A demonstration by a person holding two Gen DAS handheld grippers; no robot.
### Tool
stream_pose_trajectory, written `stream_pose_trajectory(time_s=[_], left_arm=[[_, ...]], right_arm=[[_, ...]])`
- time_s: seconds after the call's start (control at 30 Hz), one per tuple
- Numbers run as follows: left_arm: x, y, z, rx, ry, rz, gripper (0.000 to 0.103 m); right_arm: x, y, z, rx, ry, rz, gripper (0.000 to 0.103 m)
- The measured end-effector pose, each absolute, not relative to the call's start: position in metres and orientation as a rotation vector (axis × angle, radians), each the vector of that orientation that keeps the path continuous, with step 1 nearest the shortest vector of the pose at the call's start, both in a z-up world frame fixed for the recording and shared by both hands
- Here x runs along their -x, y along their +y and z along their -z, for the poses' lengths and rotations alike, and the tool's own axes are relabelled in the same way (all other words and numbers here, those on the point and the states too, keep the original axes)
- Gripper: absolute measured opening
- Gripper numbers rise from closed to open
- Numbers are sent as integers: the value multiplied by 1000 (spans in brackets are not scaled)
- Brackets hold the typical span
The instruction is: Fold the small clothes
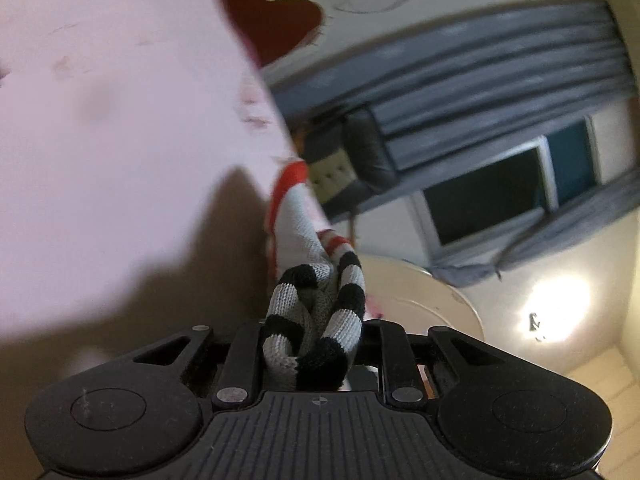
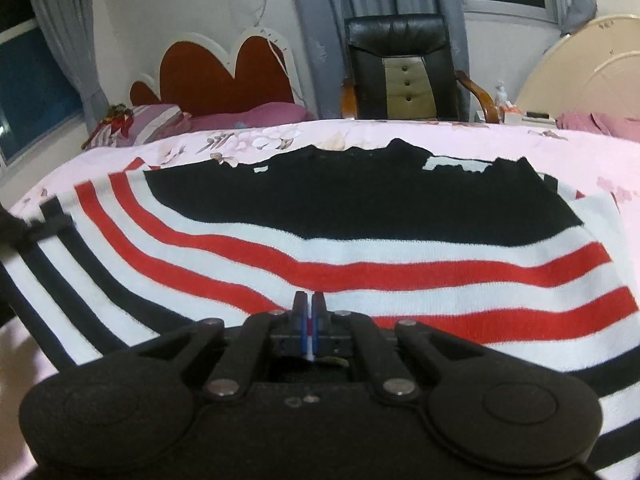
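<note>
Sweater (image 2: 320, 248), striped red, white and black, spread nearly flat on the pink floral bed (image 2: 520, 140) across the centre of the right-wrist frame, so I judge the folding barely begun. My left tongs (image 1: 316, 344) are clenched on a bunched black-and-grey striped part, seemingly a cuff, at lower centre of their frame. My right tongs (image 2: 309, 304) are pressed together, grasping nothing I can see, above the lower stripes.
</note>
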State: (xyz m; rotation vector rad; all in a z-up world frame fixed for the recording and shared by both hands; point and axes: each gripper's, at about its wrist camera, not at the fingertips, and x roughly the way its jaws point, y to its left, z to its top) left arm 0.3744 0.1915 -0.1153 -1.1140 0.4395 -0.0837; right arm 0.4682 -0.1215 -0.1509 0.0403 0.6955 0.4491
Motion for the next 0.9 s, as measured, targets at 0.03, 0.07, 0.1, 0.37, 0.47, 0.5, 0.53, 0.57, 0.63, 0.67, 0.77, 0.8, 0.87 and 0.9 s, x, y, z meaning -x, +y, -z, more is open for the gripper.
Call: stream_pose_trajectory(time_s=[0.03, 0.07, 0.1, 0.37, 0.47, 0.5, 0.53, 0.57, 0.63, 0.67, 0.77, 0.8, 0.87, 0.9], left_arm=[[-376, 186, 105, 1100, 434, 107, 20], [-380, 176, 92, 1074, 430, 135, 20], [-380, 167, 82, 1046, 432, 157, 20], [-422, 43, 37, 779, 548, 385, 20], [-443, -14, 60, 667, 687, 421, 20], [-449, -29, 69, 628, 732, 426, 21], [-453, -46, 80, 574, 783, 434, 23], [-454, -64, 90, 510, 822, 435, 31], [-436, -87, 87, 379, 751, 456, 67], [-427, -94, 79, 347, 738, 502, 87], [-400, -80, 50, 326, 668, 531, 86], [-398, -65, 43, 345, 642, 516, 86], [-393, -20, 33, 408, 596, 442, 86], [-399, -1, 31, 418, 580, 383, 86]], right_arm=[[-469, -124, 151, -57, 699, -450, 0], [-471, -126, 152, -77, 704, -451, 0], [-472, -127, 152, -95, 709, -451, 0], [-486, -176, 147, -392, 751, -406, 7], [-484, -253, 138, -615, 698, -303, 24], [-484, -278, 136, -678, 686, -277, 26], [-484, -303, 134, -742, 670, -251, 36], [-476, -325, 135, -808, 654, -239, 49], [-460, -360, 138, -934, 627, -239, 63], [-454, -370, 137, -969, 612, -246, 66], [-441, -385, 134, -1025, 597, -295, 66], [-439, -384, 133, -1026, 605, -314, 66], [-440, -376, 131, -1019, 632, -365, 67], [-442, -369, 132, -1012, 659, -392, 67]])
